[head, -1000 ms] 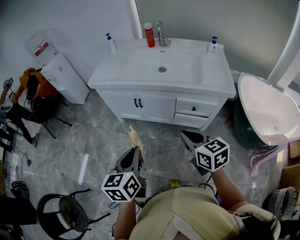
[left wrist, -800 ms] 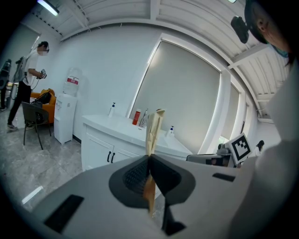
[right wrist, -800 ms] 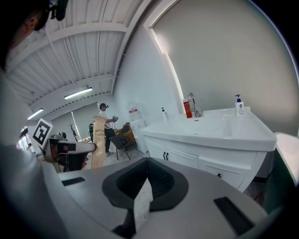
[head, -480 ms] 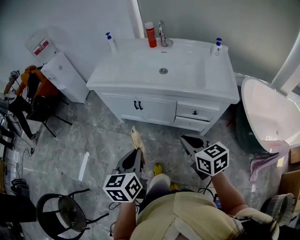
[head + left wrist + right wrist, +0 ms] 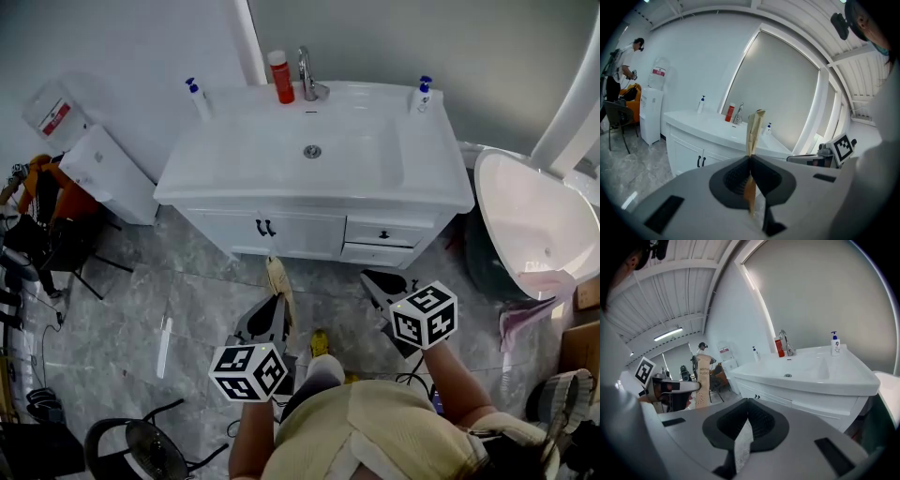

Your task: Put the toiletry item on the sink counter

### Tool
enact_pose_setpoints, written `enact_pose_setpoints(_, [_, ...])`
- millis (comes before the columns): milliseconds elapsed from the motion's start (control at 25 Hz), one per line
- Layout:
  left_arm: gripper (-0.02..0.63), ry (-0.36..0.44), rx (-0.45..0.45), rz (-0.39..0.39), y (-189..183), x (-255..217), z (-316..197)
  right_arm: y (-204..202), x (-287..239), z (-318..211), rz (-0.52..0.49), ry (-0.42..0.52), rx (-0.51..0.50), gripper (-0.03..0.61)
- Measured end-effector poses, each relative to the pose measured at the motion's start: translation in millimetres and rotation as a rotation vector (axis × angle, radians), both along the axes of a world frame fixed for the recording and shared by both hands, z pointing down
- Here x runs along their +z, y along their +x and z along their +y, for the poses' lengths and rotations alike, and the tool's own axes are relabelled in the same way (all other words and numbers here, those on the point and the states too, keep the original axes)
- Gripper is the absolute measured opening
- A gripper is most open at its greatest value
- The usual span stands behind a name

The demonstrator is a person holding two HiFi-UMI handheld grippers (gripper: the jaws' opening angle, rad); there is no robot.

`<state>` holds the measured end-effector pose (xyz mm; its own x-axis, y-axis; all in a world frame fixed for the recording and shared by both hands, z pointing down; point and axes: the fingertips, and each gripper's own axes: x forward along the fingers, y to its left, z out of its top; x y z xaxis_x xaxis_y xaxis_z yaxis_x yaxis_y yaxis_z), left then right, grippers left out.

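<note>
A flat tan toothbrush pack (image 5: pixel 277 281) stands upright in my left gripper (image 5: pixel 275 302), whose jaws are shut on its lower part. The left gripper view shows the pack (image 5: pixel 753 131) rising from the closed left gripper (image 5: pixel 750 158), and it appears at the left of the right gripper view as the pack (image 5: pixel 703 380). My right gripper (image 5: pixel 377 279) is shut with nothing in it, its jaws meeting in its own view (image 5: pixel 746 401). Both hang over the floor in front of the white sink counter (image 5: pixel 431 173), well short of it.
On the counter stand a red bottle (image 5: pixel 279 77) beside the faucet (image 5: pixel 307 75), and a pump bottle at each back corner (image 5: pixel 197 98) (image 5: pixel 423 94). A bathtub (image 5: pixel 534 216) lies to the right, a white cabinet (image 5: pixel 98 169) to the left, a black chair (image 5: pixel 141 450) behind.
The sink cabinet has shifted left and a little nearer in the head view as the person stepped forward. Both grippers keep their pose, the left still on the pack.
</note>
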<state>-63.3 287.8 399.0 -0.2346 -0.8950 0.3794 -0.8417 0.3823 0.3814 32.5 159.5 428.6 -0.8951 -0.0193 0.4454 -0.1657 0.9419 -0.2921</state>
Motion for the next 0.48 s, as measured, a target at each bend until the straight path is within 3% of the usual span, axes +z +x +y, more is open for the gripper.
enact_pose_setpoints(480, [0.041, 0.008, 0.056, 0.011, -70, -1, -26, -67, -15, -16, 0.0, 0.021, 0.024, 0.026])
